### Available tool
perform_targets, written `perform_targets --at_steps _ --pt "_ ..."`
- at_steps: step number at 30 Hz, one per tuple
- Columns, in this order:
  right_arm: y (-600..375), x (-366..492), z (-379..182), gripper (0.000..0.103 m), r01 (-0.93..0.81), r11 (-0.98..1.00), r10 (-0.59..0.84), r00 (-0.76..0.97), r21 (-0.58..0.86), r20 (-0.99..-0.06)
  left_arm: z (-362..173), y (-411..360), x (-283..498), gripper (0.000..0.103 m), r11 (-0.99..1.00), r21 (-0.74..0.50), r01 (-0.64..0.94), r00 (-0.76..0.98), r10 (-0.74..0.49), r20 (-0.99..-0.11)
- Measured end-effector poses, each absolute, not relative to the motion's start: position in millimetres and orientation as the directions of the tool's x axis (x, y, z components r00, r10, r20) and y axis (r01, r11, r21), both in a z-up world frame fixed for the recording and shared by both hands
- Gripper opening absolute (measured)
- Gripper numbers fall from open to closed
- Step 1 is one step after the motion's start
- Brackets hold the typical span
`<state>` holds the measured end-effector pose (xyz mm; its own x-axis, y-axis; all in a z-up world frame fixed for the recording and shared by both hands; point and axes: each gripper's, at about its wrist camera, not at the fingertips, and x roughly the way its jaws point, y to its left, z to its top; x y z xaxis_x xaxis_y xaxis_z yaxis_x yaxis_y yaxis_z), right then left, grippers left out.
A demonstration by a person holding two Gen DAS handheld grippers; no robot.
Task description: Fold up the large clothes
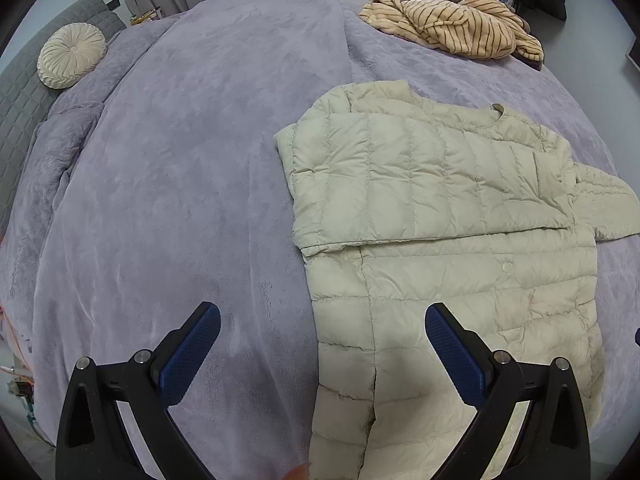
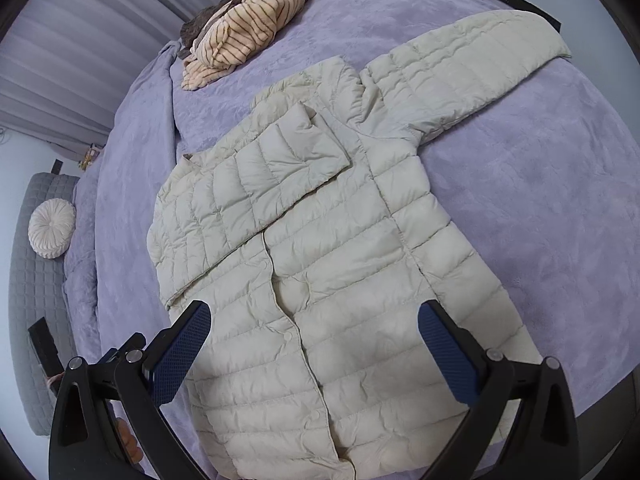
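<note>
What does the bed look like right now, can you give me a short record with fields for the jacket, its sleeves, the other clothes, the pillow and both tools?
surface: purple blanket covering the bed
jacket: cream quilted jacket lying flat, front up, snaps closed
folded sleeve: one sleeve folded across the chest
other sleeve: right-side sleeve spread out on the blanket, not yet folded
other clothes: striped garment crumpled at the far side, apart from the jacket
pillow: round pleated cushion near the grey headboard
left tool: open, holding nothing
right tool: open, above the jacket's lower half, holding nothing
</note>
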<state>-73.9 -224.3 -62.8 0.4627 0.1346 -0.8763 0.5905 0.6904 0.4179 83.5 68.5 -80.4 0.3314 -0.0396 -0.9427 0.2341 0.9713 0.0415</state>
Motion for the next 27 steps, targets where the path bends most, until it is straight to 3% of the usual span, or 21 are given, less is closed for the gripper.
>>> perform_targets --at_steps 8,13,21,27 --pt "-288 -93 -78 0.103 0.587 0.636 0.191 0.509 0.501 -0.839 -82 -5 84 0.103 0.969 0.024 0.245 0.338 -0.062 -0.939" --pt "-347 -83 -99 0.103 0.558 0.666 0.244 0.463 0.494 -0.852 -86 -74 103 0.103 0.985 0.025 0.171 0.396 -0.046 -0.917" --pt "-409 -71 -121 0.103 0.465 0.703 0.331 0.456 0.538 -0.826 -140 -166 164 0.103 0.989 0.128 0.073 0.431 0.084 -0.899" --pt "-432 -79 -138 0.103 0.489 0.682 0.327 0.462 0.544 -0.824 -167 -221 165 0.103 0.961 0.209 0.183 0.447 0.108 -0.888"
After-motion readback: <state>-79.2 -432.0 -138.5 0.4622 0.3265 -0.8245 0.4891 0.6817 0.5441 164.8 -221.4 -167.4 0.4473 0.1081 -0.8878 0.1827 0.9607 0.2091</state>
